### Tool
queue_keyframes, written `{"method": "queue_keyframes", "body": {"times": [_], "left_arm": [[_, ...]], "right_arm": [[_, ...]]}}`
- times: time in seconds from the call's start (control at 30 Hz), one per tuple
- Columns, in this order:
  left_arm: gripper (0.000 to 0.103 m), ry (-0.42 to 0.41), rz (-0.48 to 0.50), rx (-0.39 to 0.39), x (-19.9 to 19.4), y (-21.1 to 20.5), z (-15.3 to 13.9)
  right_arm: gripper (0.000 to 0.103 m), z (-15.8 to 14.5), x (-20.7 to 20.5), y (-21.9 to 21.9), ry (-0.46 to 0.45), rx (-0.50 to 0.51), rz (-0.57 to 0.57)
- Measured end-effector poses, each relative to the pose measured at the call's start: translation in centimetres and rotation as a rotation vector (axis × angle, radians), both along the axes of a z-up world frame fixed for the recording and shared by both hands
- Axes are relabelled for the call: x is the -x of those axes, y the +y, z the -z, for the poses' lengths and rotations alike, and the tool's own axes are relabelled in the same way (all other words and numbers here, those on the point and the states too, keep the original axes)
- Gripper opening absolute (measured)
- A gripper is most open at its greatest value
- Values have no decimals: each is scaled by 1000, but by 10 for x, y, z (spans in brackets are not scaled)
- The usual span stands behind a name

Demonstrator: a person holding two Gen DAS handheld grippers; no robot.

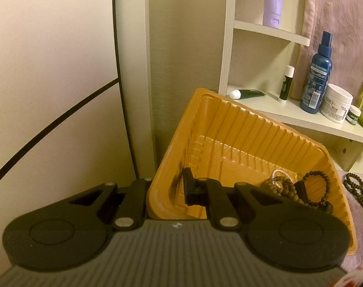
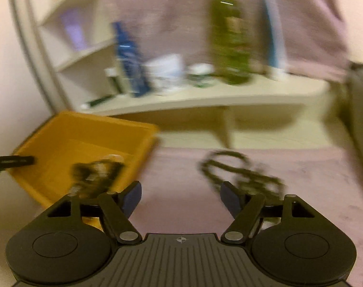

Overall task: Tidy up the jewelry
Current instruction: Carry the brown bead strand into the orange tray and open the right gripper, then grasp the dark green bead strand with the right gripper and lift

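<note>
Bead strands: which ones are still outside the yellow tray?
The dark bead strands lying loose on the pink cloth, right of the yellow tray. The other beads, including a pearly strand, lie piled inside the tray.

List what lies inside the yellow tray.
In the tray: a heap of dark bead bracelets and a pearl strand. The left gripper, shut on the tray's wall, hides part of the heap and floor.
</note>
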State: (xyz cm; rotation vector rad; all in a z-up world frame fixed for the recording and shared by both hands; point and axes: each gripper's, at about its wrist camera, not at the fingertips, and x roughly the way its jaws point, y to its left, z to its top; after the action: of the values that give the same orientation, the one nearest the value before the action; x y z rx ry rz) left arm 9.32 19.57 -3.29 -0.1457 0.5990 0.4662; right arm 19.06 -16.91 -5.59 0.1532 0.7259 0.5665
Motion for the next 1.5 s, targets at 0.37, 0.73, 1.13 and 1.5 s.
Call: {"method": "queue_keyframes", "body": {"times": [0.37, 0.73, 1.13, 1.5], "left_arm": [[11, 13, 6, -15, -3, -1, 1], [12, 13, 6, -16, -3, -1, 1], [12, 13, 5, -16, -3, -1, 1], [12, 14, 7, -19, -4, -1, 1]], "right_arm": [[78, 29, -36, -42, 48, 50, 119], [78, 44, -48, -9, 21, 98, 36], [52, 52, -48, 10, -85, 240, 38], [16, 49, -46, 6, -71, 220, 28]]}}
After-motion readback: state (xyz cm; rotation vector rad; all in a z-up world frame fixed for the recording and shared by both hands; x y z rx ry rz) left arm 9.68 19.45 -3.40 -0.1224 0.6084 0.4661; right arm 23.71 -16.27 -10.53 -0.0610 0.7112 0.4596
